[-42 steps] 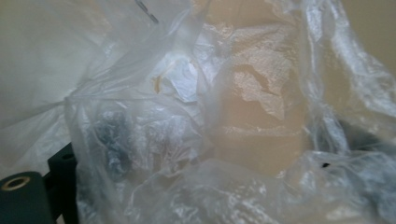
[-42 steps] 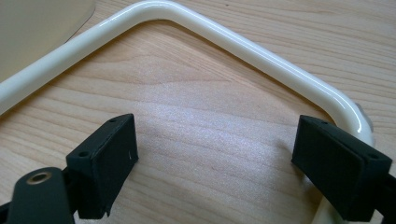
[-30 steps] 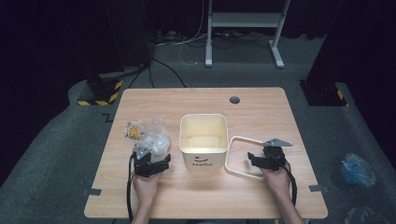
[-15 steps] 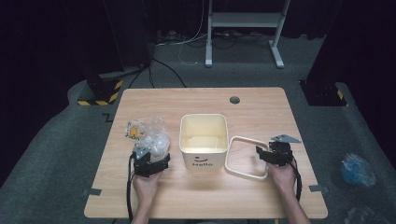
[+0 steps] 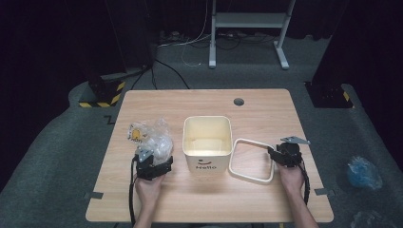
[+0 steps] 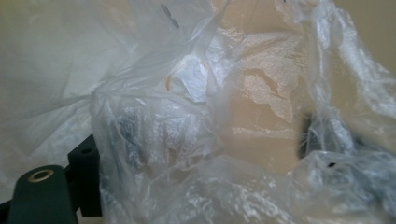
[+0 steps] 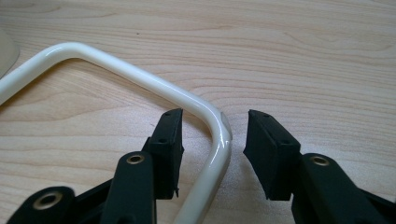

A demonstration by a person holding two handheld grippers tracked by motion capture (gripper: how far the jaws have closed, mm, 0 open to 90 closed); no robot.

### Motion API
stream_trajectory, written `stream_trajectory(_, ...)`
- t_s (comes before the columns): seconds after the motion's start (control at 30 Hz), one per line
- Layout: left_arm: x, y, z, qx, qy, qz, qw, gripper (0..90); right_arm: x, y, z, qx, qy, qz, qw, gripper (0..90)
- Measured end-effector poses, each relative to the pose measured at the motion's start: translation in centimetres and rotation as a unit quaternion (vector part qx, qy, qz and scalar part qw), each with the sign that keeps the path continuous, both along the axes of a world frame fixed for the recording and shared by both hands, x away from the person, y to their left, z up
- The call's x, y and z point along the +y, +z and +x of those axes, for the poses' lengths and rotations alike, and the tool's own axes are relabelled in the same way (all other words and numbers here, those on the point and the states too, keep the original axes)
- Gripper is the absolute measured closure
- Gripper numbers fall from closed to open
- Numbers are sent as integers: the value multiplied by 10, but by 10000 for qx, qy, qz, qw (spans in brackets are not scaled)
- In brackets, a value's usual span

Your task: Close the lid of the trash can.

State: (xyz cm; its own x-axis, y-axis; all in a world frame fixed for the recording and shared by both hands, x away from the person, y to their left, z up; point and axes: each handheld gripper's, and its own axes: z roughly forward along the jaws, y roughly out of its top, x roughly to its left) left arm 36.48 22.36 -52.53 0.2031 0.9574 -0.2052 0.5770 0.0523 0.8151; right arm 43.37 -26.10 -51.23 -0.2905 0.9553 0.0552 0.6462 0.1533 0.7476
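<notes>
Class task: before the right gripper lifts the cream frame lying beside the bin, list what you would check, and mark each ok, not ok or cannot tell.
1. Frame corner sits between the right gripper jaws, which have just been closing: ok.
2. Pads pressing the frame: not ok, gaps on both sides.
3. Frame lies flat on the table: ok.
4. Bin upright, open, beside the frame: ok.
5. Left gripper at the plastic bag; grip: cannot tell.

wooden table [image 5: 266, 199] | cream bin marked Hello [image 5: 207, 147], mid-table | blue crumpled bag [image 5: 363, 172] on floor, right
</notes>
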Motion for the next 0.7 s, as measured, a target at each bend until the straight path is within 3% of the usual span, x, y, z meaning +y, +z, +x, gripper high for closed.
stream_trajectory(0.7,0,0,0,-4,9,48,10000,145,5,-7,4,-113,99,-432,9990,744)
